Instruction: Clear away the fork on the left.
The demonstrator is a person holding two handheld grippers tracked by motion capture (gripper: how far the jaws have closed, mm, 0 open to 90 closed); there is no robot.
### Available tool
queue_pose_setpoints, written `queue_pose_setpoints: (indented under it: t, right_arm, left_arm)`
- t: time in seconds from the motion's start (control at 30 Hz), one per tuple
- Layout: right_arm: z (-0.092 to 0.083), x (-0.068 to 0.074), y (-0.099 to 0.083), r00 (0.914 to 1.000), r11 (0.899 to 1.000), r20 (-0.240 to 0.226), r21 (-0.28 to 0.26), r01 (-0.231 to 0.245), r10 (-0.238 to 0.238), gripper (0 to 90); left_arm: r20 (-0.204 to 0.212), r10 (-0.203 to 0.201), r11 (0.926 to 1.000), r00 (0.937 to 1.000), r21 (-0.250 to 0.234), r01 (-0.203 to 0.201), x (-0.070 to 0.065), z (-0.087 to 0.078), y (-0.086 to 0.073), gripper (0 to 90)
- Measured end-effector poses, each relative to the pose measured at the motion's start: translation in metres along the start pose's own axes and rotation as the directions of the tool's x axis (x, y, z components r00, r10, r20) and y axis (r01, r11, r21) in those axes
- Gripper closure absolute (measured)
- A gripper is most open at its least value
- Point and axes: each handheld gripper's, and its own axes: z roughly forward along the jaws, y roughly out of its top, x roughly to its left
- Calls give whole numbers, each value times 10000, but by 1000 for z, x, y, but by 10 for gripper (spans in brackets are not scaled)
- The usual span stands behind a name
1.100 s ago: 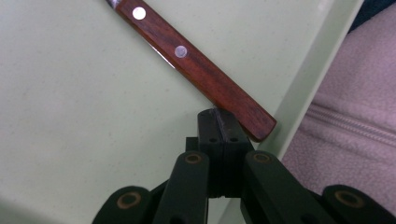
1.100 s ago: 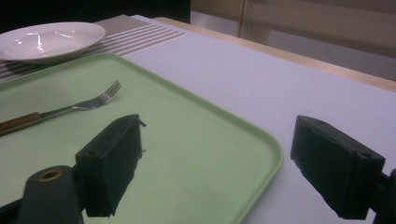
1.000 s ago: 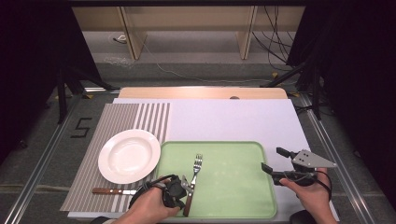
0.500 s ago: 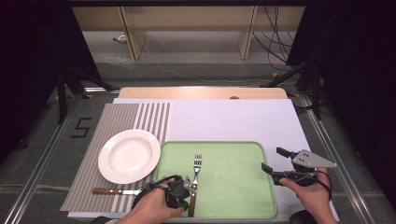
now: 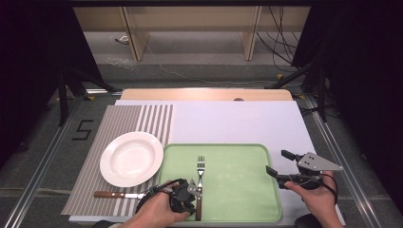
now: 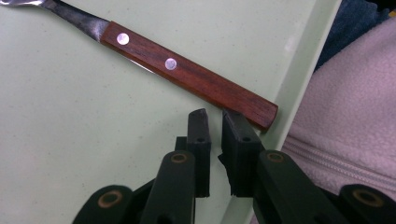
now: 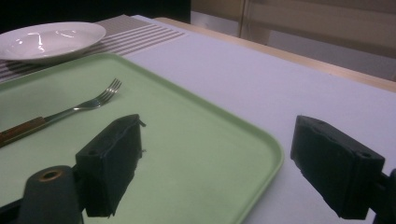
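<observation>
Fork (image 5: 199, 183) is lain on the green tray (image 5: 237, 199), near-left part, tines pointed far, wooden handle toward the near rim. Judged light, stiff, with slim metal neck likely slippery; the flat riveted wooden handle is judged the best place to be taken hold of, near its end. Left gripper (image 6: 215, 123) is seen just beside the handle end at the tray's near rim, jaws nearly closed with a thin gap, nothing held between them. Right gripper (image 5: 283, 165) is held over the tray's right edge, jaws spread wide, empty. White plate (image 5: 131, 158) is set on the striped placemat (image 5: 119, 126), left of the tray. Knife (image 5: 119, 194) is lain near the plate, on the placemat.
</observation>
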Motion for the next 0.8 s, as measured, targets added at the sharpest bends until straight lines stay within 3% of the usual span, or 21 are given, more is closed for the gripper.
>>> queue_pose_setpoints:
  t: [0.57,0.8]
  right_arm:
    - [0,0,0,10000,10000,-3,-24,-4,4,176]
    - [0,0,0,10000,10000,-16,-28,-6,6,175]
  left_arm:
    - [-74,107,9999,9999,-124,-108,-1,0,-1,765]
    - [-239,177,9990,9996,-396,-187,2,-7,-2,733]
